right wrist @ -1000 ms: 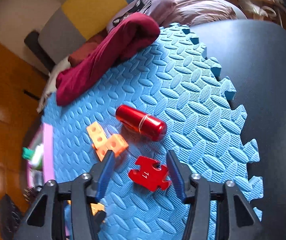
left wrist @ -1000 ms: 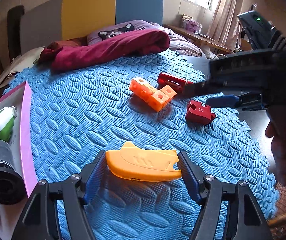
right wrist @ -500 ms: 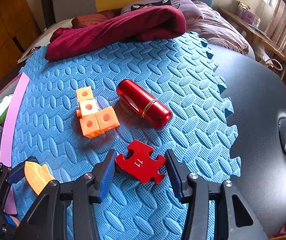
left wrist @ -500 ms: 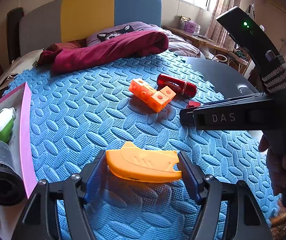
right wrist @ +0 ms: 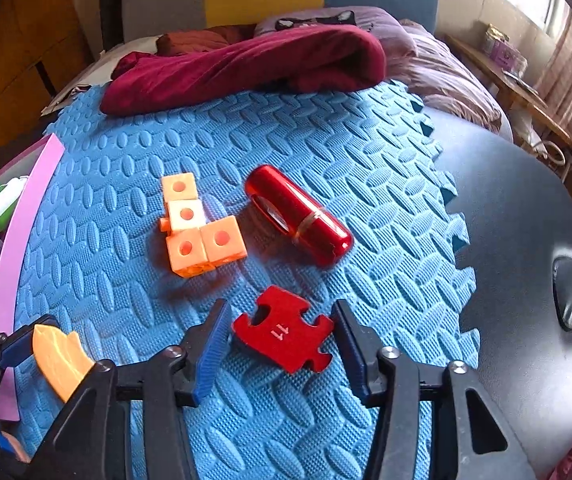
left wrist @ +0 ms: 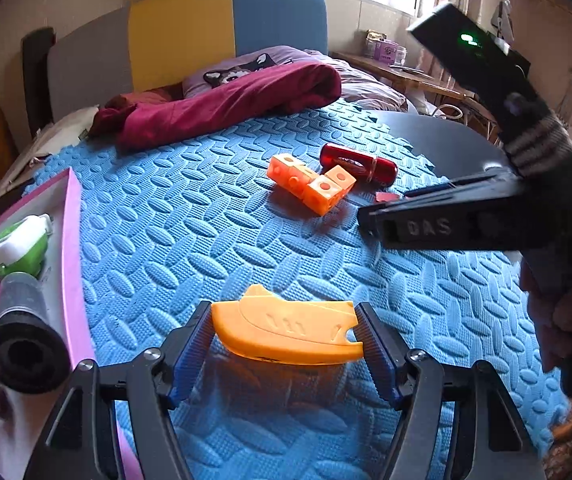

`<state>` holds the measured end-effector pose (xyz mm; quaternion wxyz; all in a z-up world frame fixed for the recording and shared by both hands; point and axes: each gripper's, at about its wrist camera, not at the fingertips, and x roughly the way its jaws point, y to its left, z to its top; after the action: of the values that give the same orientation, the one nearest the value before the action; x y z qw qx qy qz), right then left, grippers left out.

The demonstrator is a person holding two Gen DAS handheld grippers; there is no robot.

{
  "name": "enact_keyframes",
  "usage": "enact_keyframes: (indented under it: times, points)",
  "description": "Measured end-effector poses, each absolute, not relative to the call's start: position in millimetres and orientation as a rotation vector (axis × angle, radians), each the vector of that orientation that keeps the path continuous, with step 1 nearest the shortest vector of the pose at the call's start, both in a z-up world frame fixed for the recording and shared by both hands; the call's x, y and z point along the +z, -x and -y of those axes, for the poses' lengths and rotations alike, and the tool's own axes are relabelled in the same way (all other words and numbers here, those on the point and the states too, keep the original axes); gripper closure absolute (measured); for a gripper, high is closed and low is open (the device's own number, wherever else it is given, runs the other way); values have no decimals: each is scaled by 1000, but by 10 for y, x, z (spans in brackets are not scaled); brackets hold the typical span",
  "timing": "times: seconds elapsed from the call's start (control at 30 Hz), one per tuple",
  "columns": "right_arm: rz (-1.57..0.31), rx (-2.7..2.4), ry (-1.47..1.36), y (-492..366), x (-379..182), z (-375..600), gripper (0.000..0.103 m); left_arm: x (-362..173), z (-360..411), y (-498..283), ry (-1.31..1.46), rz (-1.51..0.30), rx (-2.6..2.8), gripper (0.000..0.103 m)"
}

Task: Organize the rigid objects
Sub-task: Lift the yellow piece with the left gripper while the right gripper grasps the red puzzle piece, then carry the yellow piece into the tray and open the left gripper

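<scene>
My left gripper (left wrist: 284, 344) is shut on a flat orange curved piece (left wrist: 286, 330), held just above the blue foam mat (left wrist: 206, 240); the piece also shows in the right wrist view (right wrist: 60, 356). My right gripper (right wrist: 282, 340) straddles a red puzzle-shaped piece (right wrist: 284, 334) marked 11 that lies on the mat; the left pad touches it, and a small gap shows at the right pad. Orange linked cubes (right wrist: 198, 228) and a red metal cylinder (right wrist: 298, 216) lie beyond it.
A pink-rimmed tray (left wrist: 72, 240) at the mat's left edge holds a green-and-white item (left wrist: 18, 246), a black cylinder (left wrist: 22, 340) and other small things. A maroon cloth (right wrist: 246, 68) lies at the mat's far edge. Bare dark tabletop (right wrist: 526, 220) lies right of the mat.
The right gripper has swung round and dropped lower around the red puzzle piece, jaws narrowing. The left gripper with the orange piece has held still.
</scene>
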<state>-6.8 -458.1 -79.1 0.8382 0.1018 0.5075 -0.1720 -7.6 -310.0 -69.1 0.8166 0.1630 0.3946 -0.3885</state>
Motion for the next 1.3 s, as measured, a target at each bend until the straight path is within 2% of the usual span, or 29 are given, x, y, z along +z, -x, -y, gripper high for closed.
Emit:
enact_keyframes:
  times: [1.3]
  points:
    - [-1035,-343,-198,86,-801,4601,53,28,2245,80,-154,-749,-766,32]
